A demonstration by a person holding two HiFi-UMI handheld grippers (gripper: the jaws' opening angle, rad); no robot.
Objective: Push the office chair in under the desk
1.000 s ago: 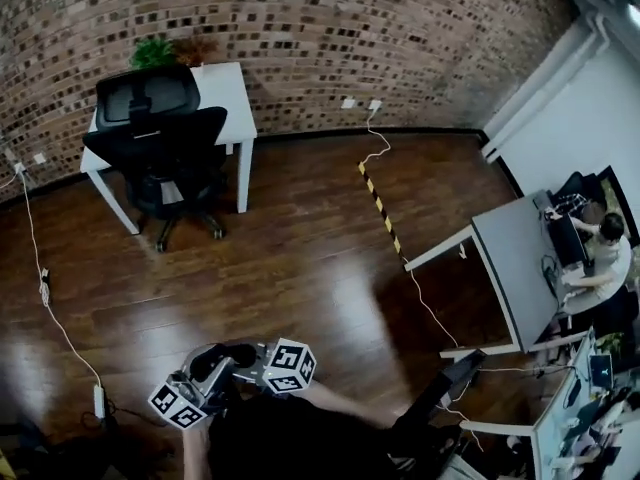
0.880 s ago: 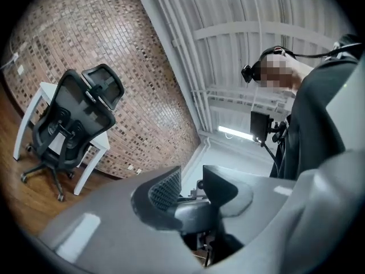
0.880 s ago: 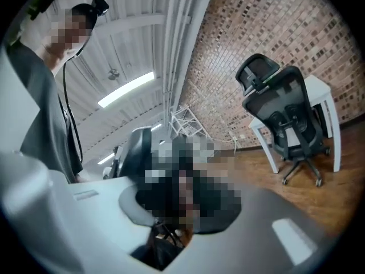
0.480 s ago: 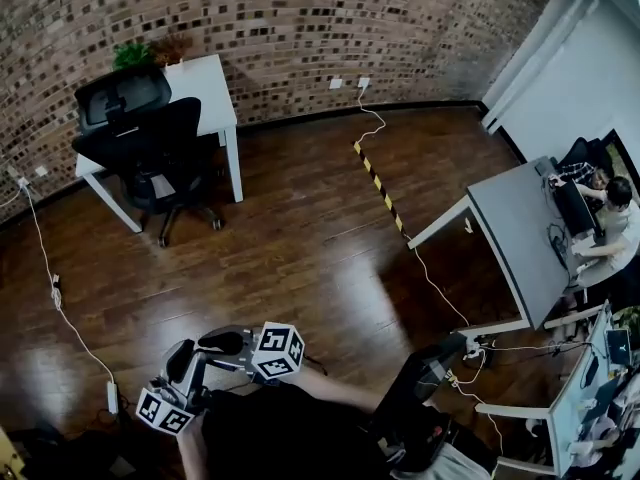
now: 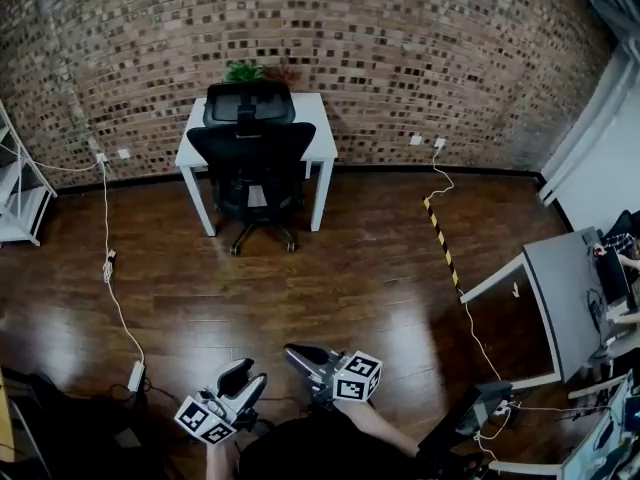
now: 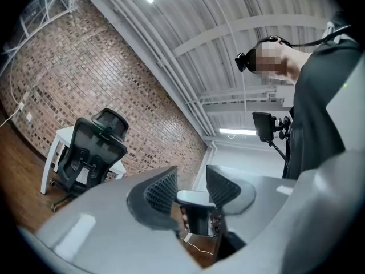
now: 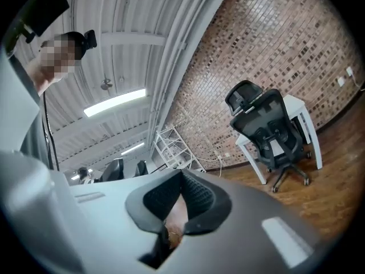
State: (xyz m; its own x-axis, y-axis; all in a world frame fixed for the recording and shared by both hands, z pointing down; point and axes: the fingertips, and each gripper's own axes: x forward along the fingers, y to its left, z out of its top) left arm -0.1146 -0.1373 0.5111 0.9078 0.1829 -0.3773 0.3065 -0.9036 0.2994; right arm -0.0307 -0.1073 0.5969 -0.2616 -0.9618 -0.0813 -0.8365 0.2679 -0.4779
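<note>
The black office chair (image 5: 255,158) stands at the white desk (image 5: 314,128) against the brick wall, its back toward me and its wheeled base on the wood floor in front. Both grippers are low in the head view, far from the chair. My left gripper (image 5: 248,376) is opening, with a narrow gap between its jaws and nothing in it. My right gripper (image 5: 292,350) is shut and empty. In the left gripper view the gripper (image 6: 191,181) has the chair (image 6: 91,153) far off at the left. In the right gripper view the gripper (image 7: 181,178) has the chair (image 7: 271,127) at the right.
A potted plant (image 5: 243,71) sits on the desk's far edge. A white shelf (image 5: 20,193) stands at the left wall. A cable with a power strip (image 5: 135,375) runs down the floor at the left. Yellow-black tape (image 5: 440,238) and a grey desk (image 5: 565,288) lie at the right.
The head view has swung, so the desk and chair moved from upper left to upper centre. The two grippers have drawn apart. The right jaws have closed and the left jaws have parted a little.
</note>
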